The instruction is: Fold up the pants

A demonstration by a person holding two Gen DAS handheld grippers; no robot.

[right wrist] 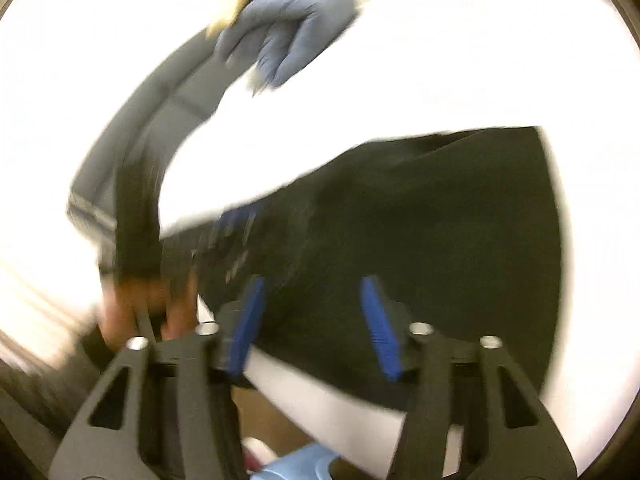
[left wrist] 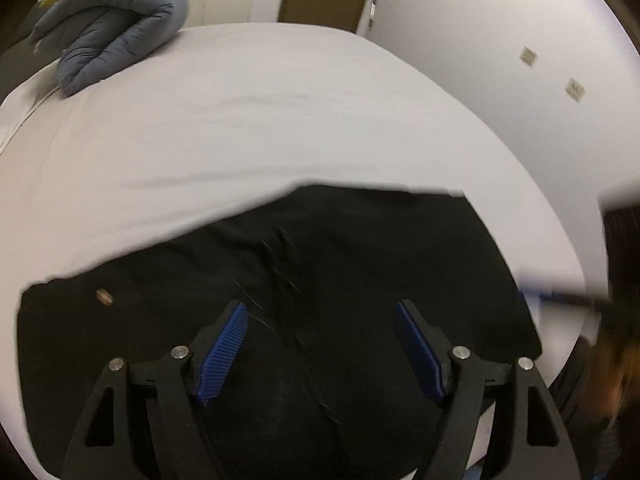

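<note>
My left tongs (left wrist: 322, 344) hang wide open, empty, right over the black pants (left wrist: 360, 248) lying folded on the bed (left wrist: 240, 128). Long axis runs L-R. Right tongs (right wrist: 312, 328) part-open, empty, by the pants' edge.

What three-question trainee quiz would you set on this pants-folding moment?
1. True or false: the left gripper is clamped on the black pants.
2. What lies at the far corner of the white bed? A) a rolled grey-blue duvet B) a red towel C) a laptop
3. Fill in: between the right gripper's blue pads there is ____ held.

Key: 1 false, its pads stand apart above the cloth. 2 A, the duvet. 3 nothing.
</note>
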